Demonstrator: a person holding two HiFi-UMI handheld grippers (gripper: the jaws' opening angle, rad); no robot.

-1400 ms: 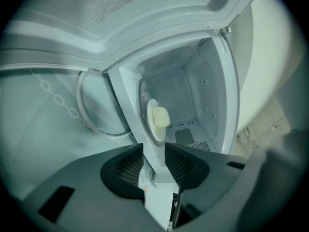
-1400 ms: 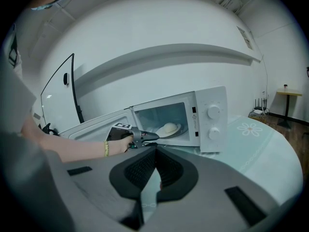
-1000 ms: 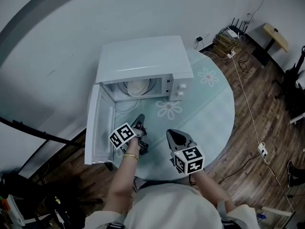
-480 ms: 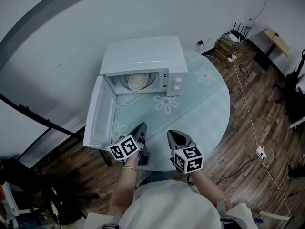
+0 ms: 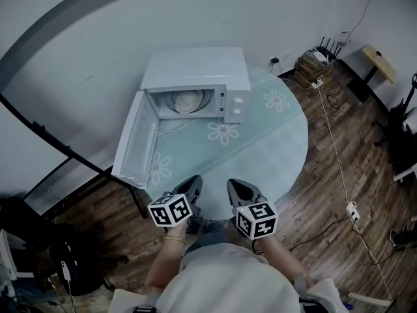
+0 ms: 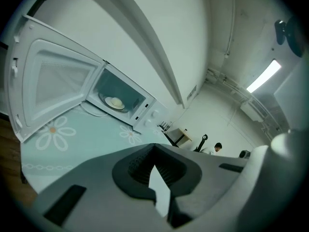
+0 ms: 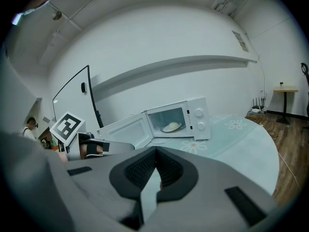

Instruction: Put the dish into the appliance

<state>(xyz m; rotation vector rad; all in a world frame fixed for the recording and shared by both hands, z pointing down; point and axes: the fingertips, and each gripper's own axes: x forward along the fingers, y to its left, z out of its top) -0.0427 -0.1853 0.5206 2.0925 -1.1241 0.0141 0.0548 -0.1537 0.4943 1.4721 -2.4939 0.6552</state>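
The white microwave (image 5: 195, 77) stands at the far side of the round table, its door (image 5: 133, 145) swung wide to the left. A pale dish (image 5: 189, 101) lies inside on the turntable; it also shows as the dish (image 6: 115, 102) in the left gripper view and the dish (image 7: 172, 126) in the right gripper view. My left gripper (image 5: 194, 181) and right gripper (image 5: 233, 184) hover side by side over the table's near edge, well short of the microwave. Both are shut with nothing between the jaws, as the left gripper (image 6: 154, 148) and right gripper (image 7: 155, 151) show close up.
The table (image 5: 280, 149) has a pale green flowered cover. A white cord (image 5: 172, 126) lies in front of the microwave. Cables (image 5: 335, 142) and a power strip run over the wooden floor at the right. A dark rail (image 5: 45, 142) crosses at the left. A person (image 6: 218, 148) sits far off.
Both grippers have drawn back from the microwave toward the near edge of the table, and the head view has backed away with them. The jaws stay shut and the dish has not moved.
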